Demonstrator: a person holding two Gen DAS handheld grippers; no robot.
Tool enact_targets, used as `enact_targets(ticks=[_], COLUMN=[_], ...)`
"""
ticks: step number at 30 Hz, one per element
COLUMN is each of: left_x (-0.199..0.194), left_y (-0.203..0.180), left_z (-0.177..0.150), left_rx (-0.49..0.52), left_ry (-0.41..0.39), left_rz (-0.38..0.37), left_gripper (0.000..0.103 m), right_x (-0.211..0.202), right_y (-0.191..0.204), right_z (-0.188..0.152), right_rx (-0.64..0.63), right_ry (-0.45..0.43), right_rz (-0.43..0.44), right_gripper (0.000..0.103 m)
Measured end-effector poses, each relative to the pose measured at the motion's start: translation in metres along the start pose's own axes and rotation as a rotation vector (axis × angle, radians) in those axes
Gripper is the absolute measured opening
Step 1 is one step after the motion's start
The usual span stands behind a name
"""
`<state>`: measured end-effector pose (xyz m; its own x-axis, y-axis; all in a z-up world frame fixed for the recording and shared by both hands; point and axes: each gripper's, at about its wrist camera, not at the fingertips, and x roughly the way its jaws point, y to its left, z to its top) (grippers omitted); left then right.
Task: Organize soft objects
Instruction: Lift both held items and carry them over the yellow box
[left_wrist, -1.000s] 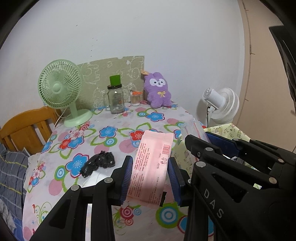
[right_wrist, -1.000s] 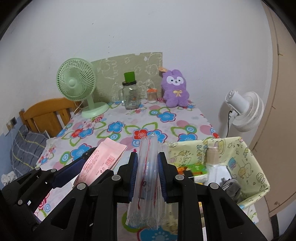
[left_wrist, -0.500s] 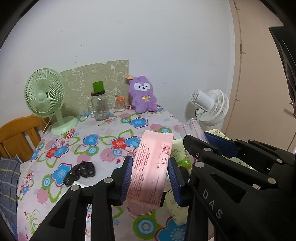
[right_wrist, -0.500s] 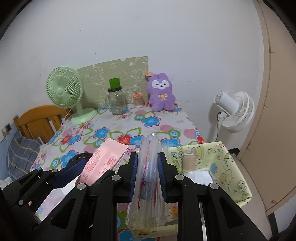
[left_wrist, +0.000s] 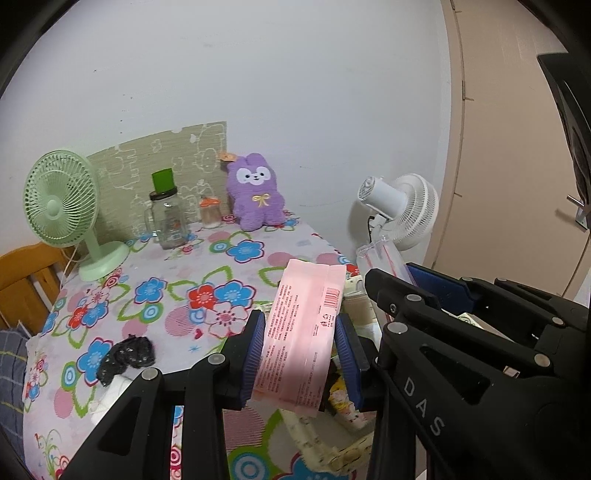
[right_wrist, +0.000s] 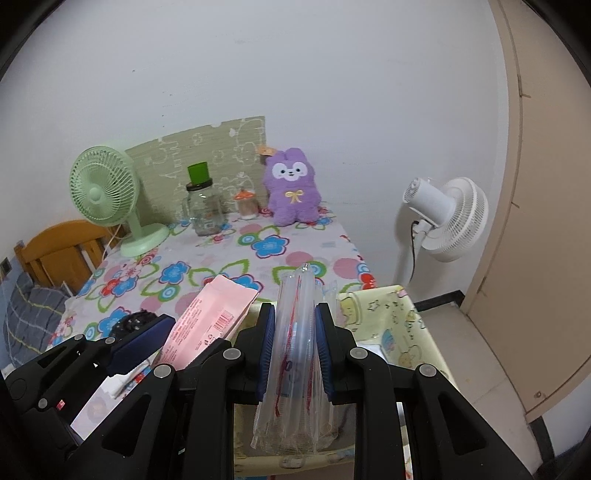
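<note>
My left gripper (left_wrist: 301, 349) is shut on a flat pink packet (left_wrist: 303, 332), held upright above the table's right edge; the packet also shows in the right wrist view (right_wrist: 210, 317). My right gripper (right_wrist: 294, 350) is shut on a stack of clear zip bags (right_wrist: 295, 362) with red seal lines, held above a yellow patterned fabric basket (right_wrist: 402, 317) beside the table. The bags' top also shows in the left wrist view (left_wrist: 380, 254). A black crumpled cloth (left_wrist: 125, 354) lies on the floral tablecloth (left_wrist: 184, 288) at the left.
At the table's back stand a green desk fan (left_wrist: 62, 206), a glass jar with a green lid (left_wrist: 166, 218), a small orange-lidded jar (left_wrist: 210, 214) and a purple plush bunny (left_wrist: 256, 195). A white floor fan (right_wrist: 443, 218) stands right of the table, a wooden chair (right_wrist: 59, 251) at left.
Both grippers have moved right and back with their loads, from over the table towards the basket. Their grips have not changed.
</note>
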<state>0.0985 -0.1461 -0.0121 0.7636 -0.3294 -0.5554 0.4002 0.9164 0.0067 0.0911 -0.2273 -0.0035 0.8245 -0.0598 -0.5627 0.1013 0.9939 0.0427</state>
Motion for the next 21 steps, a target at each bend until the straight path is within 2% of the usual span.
enact_targets(ticks=[21], left_x=[0.044], left_y=[-0.038], left_z=[0.007], left_rx=[0.036], left_ry=[0.05], left_rz=[-0.071], left_gripper=[0.042], right_x=[0.024], right_y=[-0.051], right_z=[-0.003], right_rx=[0.069], right_ry=[0.033], right_rz=[-0.045], right_gripper=[0.025])
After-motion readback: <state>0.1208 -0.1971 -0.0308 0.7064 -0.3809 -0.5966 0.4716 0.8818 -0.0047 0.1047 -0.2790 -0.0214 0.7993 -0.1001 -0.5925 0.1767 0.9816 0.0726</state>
